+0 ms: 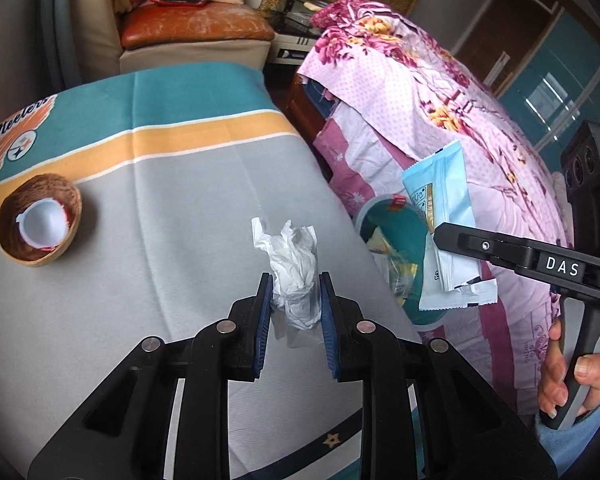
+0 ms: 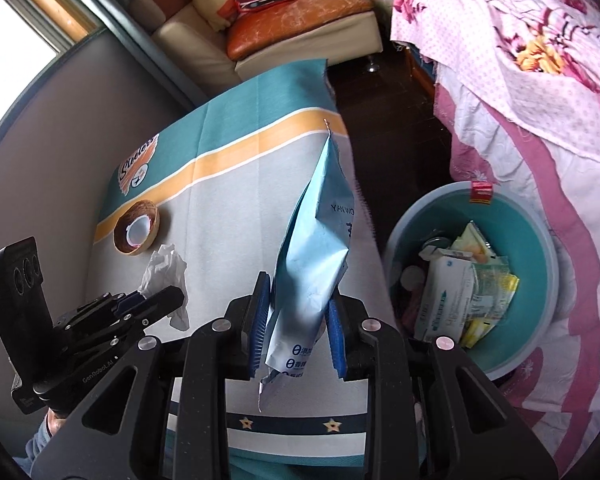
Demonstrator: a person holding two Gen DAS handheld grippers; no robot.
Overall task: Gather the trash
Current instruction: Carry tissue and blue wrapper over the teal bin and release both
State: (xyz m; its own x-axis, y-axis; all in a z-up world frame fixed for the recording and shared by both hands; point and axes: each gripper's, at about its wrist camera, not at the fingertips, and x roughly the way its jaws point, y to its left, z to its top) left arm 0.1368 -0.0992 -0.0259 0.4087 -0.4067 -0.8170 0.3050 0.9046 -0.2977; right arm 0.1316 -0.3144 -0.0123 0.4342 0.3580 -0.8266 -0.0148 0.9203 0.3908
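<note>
Gripping trash in both hands above the bench (image 1: pixel 180 184).
Left gripper (image 1: pixel 294 300) pinches a crumpled tissue (image 1: pixel 294 264); right gripper (image 2: pixel 298 304) clamps a blue wrapper (image 2: pixel 320 240), teal bin (image 2: pixel 540 240) alongside.

You have two grippers in view, the left (image 1: pixel 294 304) and the right (image 2: pixel 298 320), and each carries one piece of trash: one crumpled tissue (image 1: pixel 294 268) and one light blue wrapper (image 2: pixel 320 248). On the cloth (image 1: pixel 180 200) you have one brown bowl (image 1: pixel 40 224) with one white cup (image 1: pixel 42 226) inside it, and beside the table one teal bin (image 2: pixel 512 216), where the trash is too jumbled to count. Further back you see one sofa (image 2: pixel 300 20) and one bed (image 2: pixel 540 80).
</note>
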